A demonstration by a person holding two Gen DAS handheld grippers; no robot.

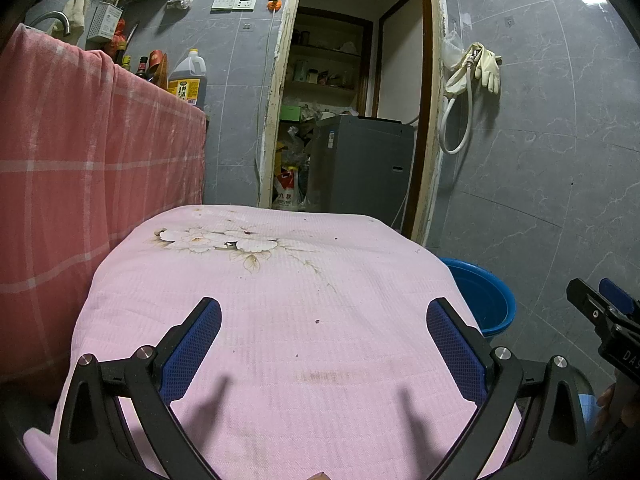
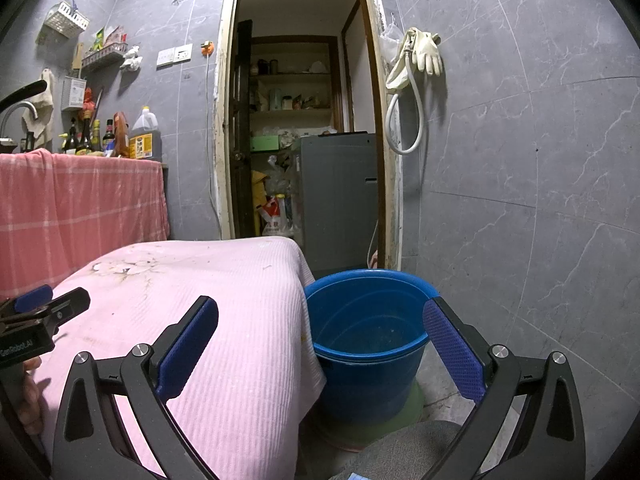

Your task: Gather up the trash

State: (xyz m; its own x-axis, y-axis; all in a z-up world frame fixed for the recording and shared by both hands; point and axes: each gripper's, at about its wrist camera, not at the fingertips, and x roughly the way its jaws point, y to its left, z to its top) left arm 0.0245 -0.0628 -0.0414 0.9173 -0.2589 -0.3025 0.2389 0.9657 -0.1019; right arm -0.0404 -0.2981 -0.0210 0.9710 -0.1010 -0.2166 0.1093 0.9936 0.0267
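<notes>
A grey marble-look tiled wall point(image 2: 520, 160) w/ an open wooden doorway point(image 2: 300, 120) backs the scene, a grey box-shaped washing machine point(image 2: 340, 200) standing inside it, and in front sits a table draped in a pink ribbed cloth w/ a faded flower print point(image 1: 280, 320), next to a red-pink checked cloth point(image 1: 80, 160) hung over the counter. A round blue plastic bucket point(image 2: 368, 320) stands on the floor just beside the table's right edge, nothing discernible inside, and no trash item can be picked out on the cloth, only small dark specks. Left gripper point(image 1: 324, 344) hovers over the pink cloth, jaws spread wide, holding nothing; right gripper point(image 2: 320, 344) is likewise wide open & empty, straddling the cloth edge and bucket rim.
</notes>
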